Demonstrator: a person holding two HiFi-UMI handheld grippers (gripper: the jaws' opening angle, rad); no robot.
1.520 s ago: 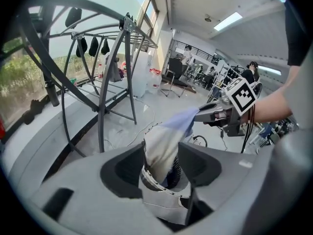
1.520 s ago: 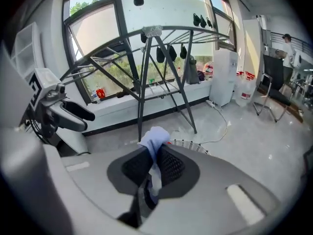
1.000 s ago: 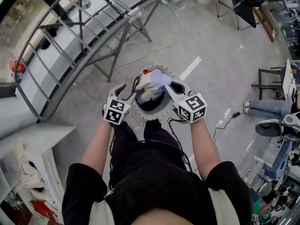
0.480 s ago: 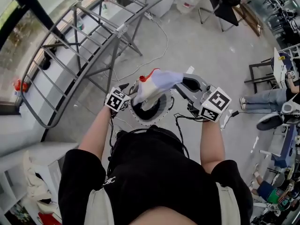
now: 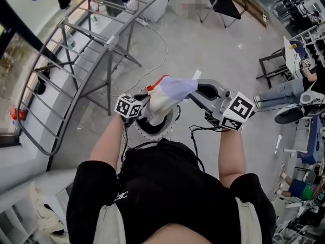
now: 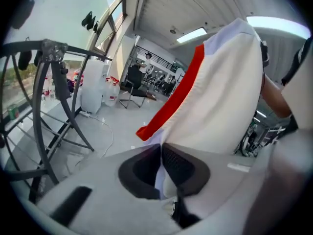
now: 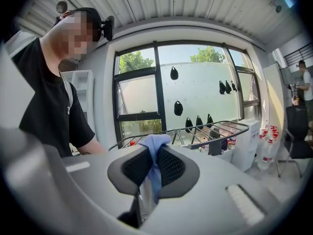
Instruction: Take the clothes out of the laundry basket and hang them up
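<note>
Here, in the head view, the garment (image 5: 167, 93), white and pale blue with a red edge, hangs stretched between the two grippers at the centre of the frame, lifted above the round laundry basket (image 5: 175, 120) that stands on the grey floor (image 5: 223, 50) just below it. The left gripper (image 5: 145, 104) meets the cloth's left end and the right gripper (image 5: 195, 89) its right end. The metal drying rack (image 5: 76, 60) fills the upper left of the frame.

In the left gripper view, the left gripper (image 6: 161, 150) has just been closing its jaws, and they are now clamped on a fold of the garment (image 6: 220, 97), which rises to the upper right with its red stripe (image 6: 173, 102) running diagonally. The drying rack (image 6: 49, 92) stands at the left edge.

In the right gripper view, the right gripper (image 7: 154, 154) is clenched on a pale blue tuft of the garment (image 7: 155, 142) that sticks up between its pads. Behind it, the drying rack (image 7: 215, 130) crosses the centre right before a window (image 7: 195, 82), and the person (image 7: 49, 102) fills the left.
</note>
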